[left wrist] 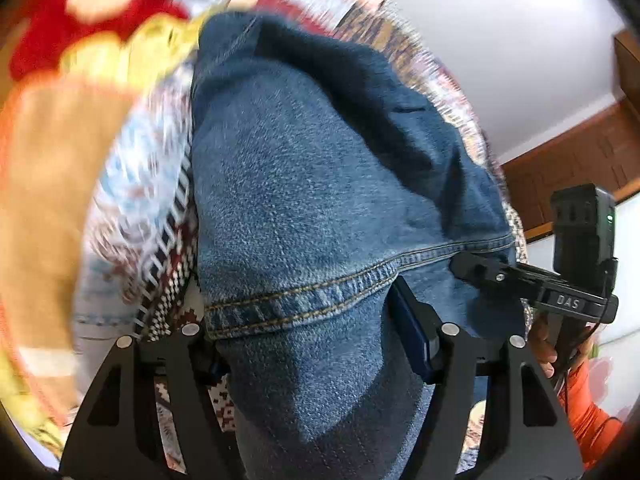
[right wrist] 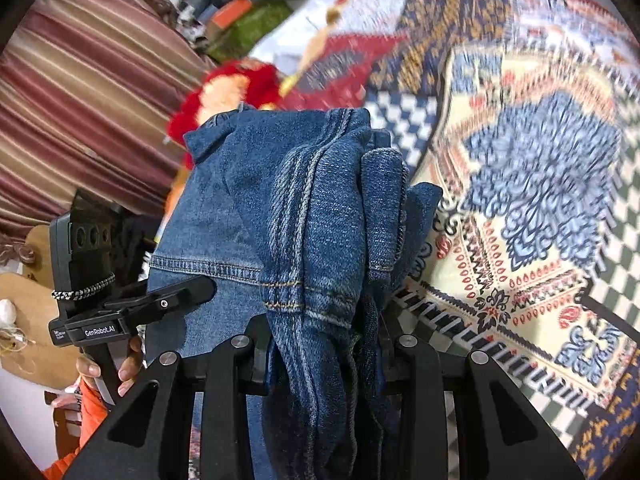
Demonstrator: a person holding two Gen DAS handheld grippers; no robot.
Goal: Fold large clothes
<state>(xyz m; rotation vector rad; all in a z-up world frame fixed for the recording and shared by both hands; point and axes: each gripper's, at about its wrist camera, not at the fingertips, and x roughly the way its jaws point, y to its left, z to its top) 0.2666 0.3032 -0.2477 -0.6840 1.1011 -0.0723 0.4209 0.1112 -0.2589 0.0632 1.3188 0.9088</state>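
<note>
Overhead, both wrist views look down on one pair of blue denim jeans [left wrist: 304, 200], lifted above a patterned rug [right wrist: 520, 208] and held by two grippers. Left gripper [left wrist: 320, 344]: jaws stand fairly wide, a thick fold with a stitched hem fills the gap between them, denim pressed against the blue pad on the inner side. Right gripper [right wrist: 324, 344]: jaws close together, clamped on a bunched bundle of several denim layers with seams running up. Each view also shows the other gripper from the side, its tip against the cloth just under the hem. One hand [right wrist: 108, 368] with an orange sleeve [right wrist: 90, 404] grips the left handle; fingers around the right handle show in the left view. Background, blurred: one red and yellow plush item [right wrist: 224, 92], one striped curtain [right wrist: 88, 92], clutter pile beyond, count unclear.
</note>
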